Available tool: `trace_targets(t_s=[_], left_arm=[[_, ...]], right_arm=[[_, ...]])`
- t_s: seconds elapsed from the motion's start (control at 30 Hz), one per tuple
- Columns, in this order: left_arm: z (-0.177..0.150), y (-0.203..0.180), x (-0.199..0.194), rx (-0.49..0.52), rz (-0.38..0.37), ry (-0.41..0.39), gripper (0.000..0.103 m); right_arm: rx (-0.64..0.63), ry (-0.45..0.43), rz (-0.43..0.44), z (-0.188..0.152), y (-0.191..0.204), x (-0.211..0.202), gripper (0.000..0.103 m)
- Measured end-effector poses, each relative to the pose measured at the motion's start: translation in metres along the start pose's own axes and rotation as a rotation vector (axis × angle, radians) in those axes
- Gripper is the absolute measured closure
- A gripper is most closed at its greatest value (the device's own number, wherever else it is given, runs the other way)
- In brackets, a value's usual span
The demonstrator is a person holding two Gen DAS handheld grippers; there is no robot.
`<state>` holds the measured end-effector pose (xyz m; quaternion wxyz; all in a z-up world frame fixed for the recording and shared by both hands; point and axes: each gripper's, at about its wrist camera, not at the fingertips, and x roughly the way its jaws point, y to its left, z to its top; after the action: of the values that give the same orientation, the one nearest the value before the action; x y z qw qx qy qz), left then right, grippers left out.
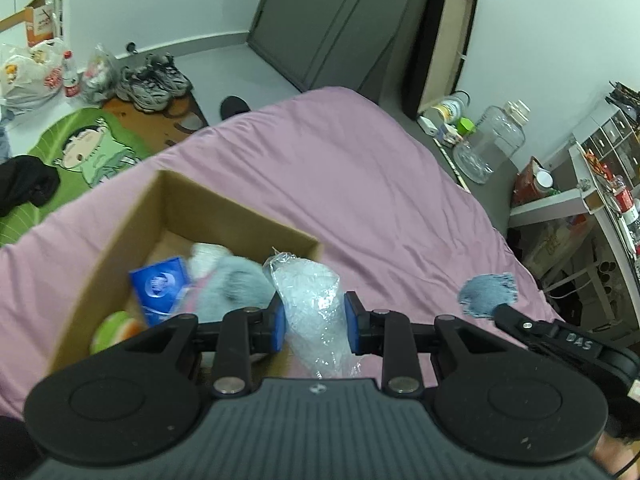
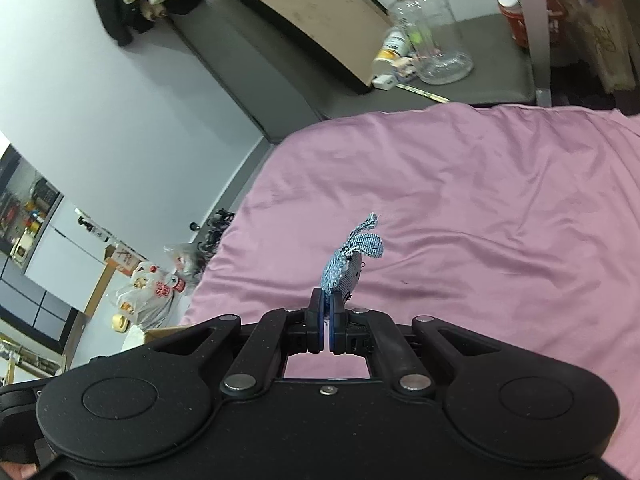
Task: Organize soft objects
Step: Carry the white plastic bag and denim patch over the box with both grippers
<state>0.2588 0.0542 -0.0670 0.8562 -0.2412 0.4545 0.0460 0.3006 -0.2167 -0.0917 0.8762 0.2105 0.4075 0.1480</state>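
Observation:
My left gripper [image 1: 315, 322] is shut on a crumpled clear bubble-wrap bag [image 1: 310, 300], held above the right corner of an open cardboard box [image 1: 132, 216] on the pink bed. Inside the box lie a blue packet [image 1: 162, 286], a grey and pink plush [image 1: 228, 284] and a green soft toy [image 1: 114, 328]. My right gripper [image 2: 327, 306] is shut on a small blue denim scrap [image 2: 348, 260] that sticks up above the sheet. In the left wrist view that denim scrap [image 1: 488, 292] and the right gripper [image 1: 500, 310] sit just right of the left one.
The pink sheet [image 1: 340, 168] covers the bed. Beyond the bed stand a grey cabinet [image 1: 328, 20], a clear big jar [image 1: 496, 140] and cluttered white shelves [image 1: 592, 184]. On the floor at left are shoes [image 1: 154, 80], plastic bags [image 1: 28, 72] and a green cartoon mat [image 1: 88, 148].

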Motion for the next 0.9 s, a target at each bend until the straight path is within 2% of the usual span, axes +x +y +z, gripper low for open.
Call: trace_targets(t_s=[0.33,0.9], left_arm=[[-0.003,0.034,-0.024,-0.004,0.059,-0.023,0.075],[-0.031,0.061,-0.022,-0.022,0.063,0.041,0.074]], right_arm=[[-0.078,0.003,0.030,-0.014,0.036,-0.015,0.101],[-0.249,0.045,0.066,-0.057,0.106,-0.025,0.101]])
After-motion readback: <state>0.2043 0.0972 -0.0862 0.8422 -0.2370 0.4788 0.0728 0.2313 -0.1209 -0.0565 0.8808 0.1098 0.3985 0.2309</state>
